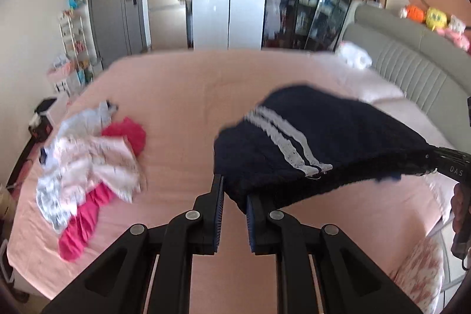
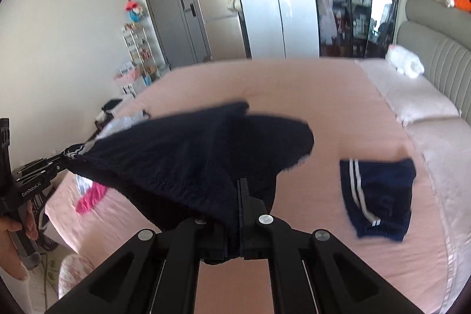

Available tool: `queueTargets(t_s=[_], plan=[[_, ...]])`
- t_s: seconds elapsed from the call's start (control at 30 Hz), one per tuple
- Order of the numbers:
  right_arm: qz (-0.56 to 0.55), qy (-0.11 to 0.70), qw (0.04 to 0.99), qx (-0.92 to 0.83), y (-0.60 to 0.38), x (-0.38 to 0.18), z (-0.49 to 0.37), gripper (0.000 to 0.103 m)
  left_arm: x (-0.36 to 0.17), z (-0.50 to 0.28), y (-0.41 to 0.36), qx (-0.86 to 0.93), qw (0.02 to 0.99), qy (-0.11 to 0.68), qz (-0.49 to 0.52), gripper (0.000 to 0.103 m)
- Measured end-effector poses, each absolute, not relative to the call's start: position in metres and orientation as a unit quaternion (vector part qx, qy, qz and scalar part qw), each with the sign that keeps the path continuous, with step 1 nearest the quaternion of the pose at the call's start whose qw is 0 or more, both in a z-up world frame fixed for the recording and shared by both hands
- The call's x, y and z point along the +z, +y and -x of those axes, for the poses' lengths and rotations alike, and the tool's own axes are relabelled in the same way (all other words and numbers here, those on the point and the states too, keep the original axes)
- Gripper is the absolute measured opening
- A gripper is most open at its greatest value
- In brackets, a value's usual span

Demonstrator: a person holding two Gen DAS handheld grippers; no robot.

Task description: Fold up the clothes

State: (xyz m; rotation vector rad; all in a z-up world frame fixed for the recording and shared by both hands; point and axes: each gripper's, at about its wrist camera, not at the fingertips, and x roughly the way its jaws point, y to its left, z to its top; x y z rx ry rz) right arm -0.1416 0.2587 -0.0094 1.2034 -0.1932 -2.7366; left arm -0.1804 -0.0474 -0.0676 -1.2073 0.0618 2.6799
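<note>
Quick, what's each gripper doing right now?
Left gripper: shut on the navy shorts.
Right gripper: shut on the same shorts.

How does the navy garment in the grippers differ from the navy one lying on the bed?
The held garment hangs in the air, stretched between the left gripper and right gripper; the lying garment rests on the bed, ungripped. The held one is spread out; the lying one looks folded. Both are navy with white stripes.
</note>
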Motion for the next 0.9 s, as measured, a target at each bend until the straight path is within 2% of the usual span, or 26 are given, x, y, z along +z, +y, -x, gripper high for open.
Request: queueTargets(t_s=[0.13, 0.2, 0.23, 0.27, 0.33, 0.37, 0.4, 0.43, 0.47, 0.5, 0.6, 0.77, 0.9], plan=[[-0.540, -0.087, 0.042, -0.836, 0.253, -0.159, 0.128, 0.002, -0.198, 0.181, -0.043, 0.836, 0.099, 0.033, 0.539, 0.012], [-0.595, -0.106, 0.028, -0.797, 0.252, -0.222, 0.118, 0.003, -0.234, 0.173, -0.039, 0.808, 0.108, 0.052, 0.577, 0.012], [-0.598, -0.116, 0.024, -0.792, 0.254, -0.230, 0.111, 0.003, -0.246, 0.168, -0.038, 0.798, 0.109, 0.062, 0.589, 0.012], [-0.587, -0.115, 0.023, -0.801, 0.254, -0.225, 0.106, 0.004, -0.250, 0.162, -0.038, 0.795, 0.113, 0.067, 0.592, 0.012], [-0.566, -0.113, 0.021, -0.816, 0.255, -0.214, 0.097, 0.013, -0.250, 0.152, -0.039, 0.795, 0.122, 0.076, 0.590, 0.017], [-0.560, -0.109, 0.022, -0.821, 0.256, -0.208, 0.095, 0.026, -0.248, 0.148, -0.042, 0.798, 0.124, 0.077, 0.584, 0.020], [-0.554, -0.102, 0.027, -0.826, 0.256, -0.203, 0.092, 0.044, -0.246, 0.143, -0.044, 0.802, 0.124, 0.078, 0.580, 0.027], [-0.547, -0.094, 0.033, -0.831, 0.256, -0.198, 0.090, 0.054, -0.247, 0.141, -0.048, 0.803, 0.120, 0.080, 0.579, 0.036], [-0.551, -0.079, 0.038, -0.830, 0.255, -0.197, 0.089, 0.069, -0.248, 0.138, -0.051, 0.803, 0.116, 0.083, 0.579, 0.039], [-0.568, -0.051, 0.044, -0.820, 0.251, -0.205, 0.089, 0.072, -0.254, 0.136, -0.054, 0.798, 0.113, 0.092, 0.585, 0.039], [-0.587, 0.005, 0.038, -0.808, 0.248, -0.220, 0.084, 0.072, -0.268, 0.130, -0.060, 0.791, 0.098, 0.105, 0.595, 0.039], [-0.520, -0.121, 0.057, -0.844, 0.279, -0.174, 0.060, 0.072, -0.210, 0.111, -0.066, 0.844, 0.140, 0.099, 0.508, 0.039], [-0.470, -0.109, 0.037, -0.875, 0.287, -0.148, 0.065, 0.072, -0.193, 0.136, -0.038, 0.848, 0.222, 0.135, 0.463, 0.039]])
